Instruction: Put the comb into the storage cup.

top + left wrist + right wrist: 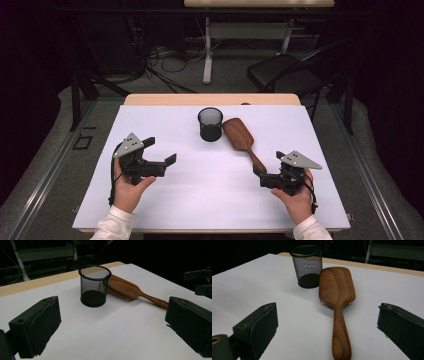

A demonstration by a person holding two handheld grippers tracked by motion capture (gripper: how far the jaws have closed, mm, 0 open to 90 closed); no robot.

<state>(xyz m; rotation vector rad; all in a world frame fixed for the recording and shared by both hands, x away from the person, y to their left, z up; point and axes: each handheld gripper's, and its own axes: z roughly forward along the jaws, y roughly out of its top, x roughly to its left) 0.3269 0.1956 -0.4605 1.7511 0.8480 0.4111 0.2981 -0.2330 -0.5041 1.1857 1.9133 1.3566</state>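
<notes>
A black mesh cup [210, 124] stands upright at the middle back of the white table cover [175, 200]. A wooden hairbrush [239, 135] lies bristles down just right of the cup, with its handle pointing toward the front right. My right gripper [268, 163] is open at the handle's end. In the right gripper view the hairbrush [337, 288] runs up between the wide-apart jaws of the right gripper [328, 317], and the cup [308, 265] stands behind it. My left gripper [160, 151] is open and empty, left of centre. From the left gripper [112, 325], the cup [94, 286] and brush [126, 289] lie ahead.
The white cover leaves a strip of wooden tabletop [165, 99] bare at the back. Behind the table are a black chair [285, 72], a desk's legs [207, 55] and loose cables [165, 62] on the floor. The other gripper [200, 282] shows at the far right of the left gripper view.
</notes>
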